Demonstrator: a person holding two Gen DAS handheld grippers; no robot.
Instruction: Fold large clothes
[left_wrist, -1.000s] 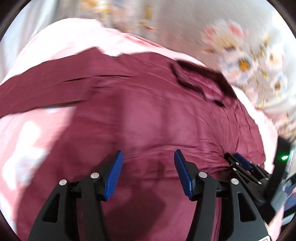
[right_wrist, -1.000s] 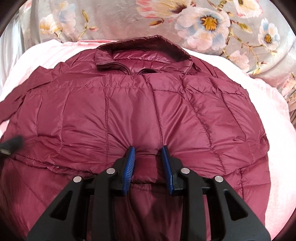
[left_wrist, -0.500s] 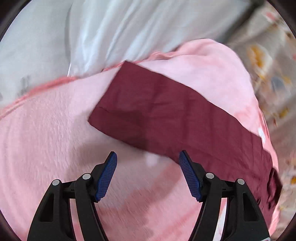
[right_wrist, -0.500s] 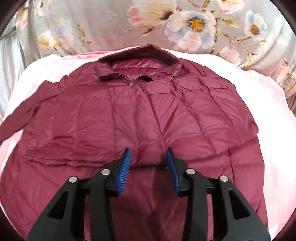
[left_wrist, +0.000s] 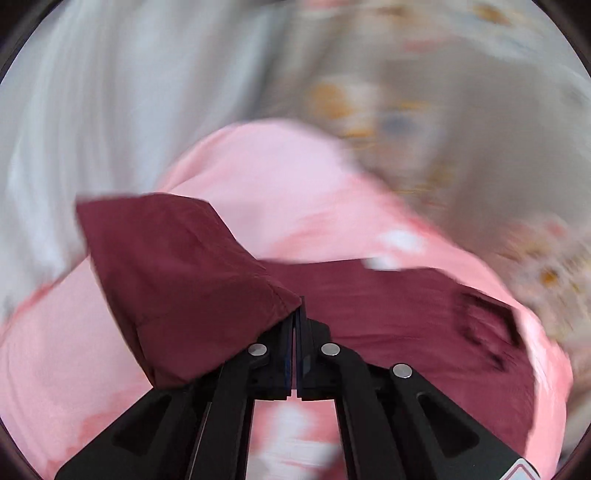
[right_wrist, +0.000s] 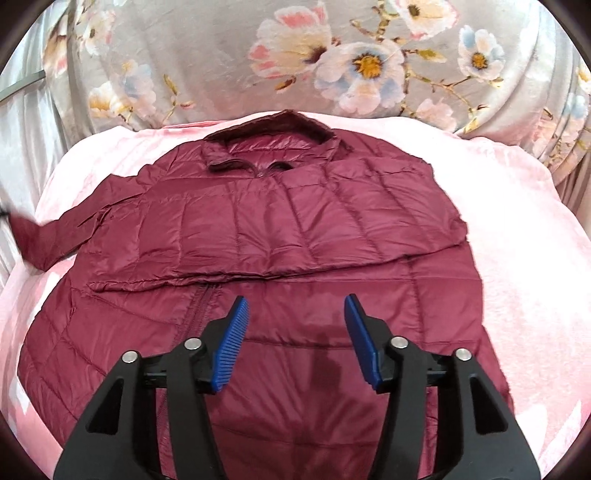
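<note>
The maroon puffer jacket (right_wrist: 295, 229) lies spread on a pink blanket (right_wrist: 517, 206), filling the middle of the right wrist view, collar toward the top of the frame and its lower part already turned up into a crosswise fold. Its sleeve (left_wrist: 177, 280) stretches off to the left edge of that view. In the blurred left wrist view, the left gripper (left_wrist: 295, 317) is clamped tight on the sleeve's cuff end, which drapes over the tongs at centre left. The right gripper (right_wrist: 295, 339) hovers low in its frame, tongs apart and opening, nothing between them. To fold well, the sleeve should probably be carried flat across the chest without twisting, while the right gripper steadies the body so the fold stays straight.
</note>
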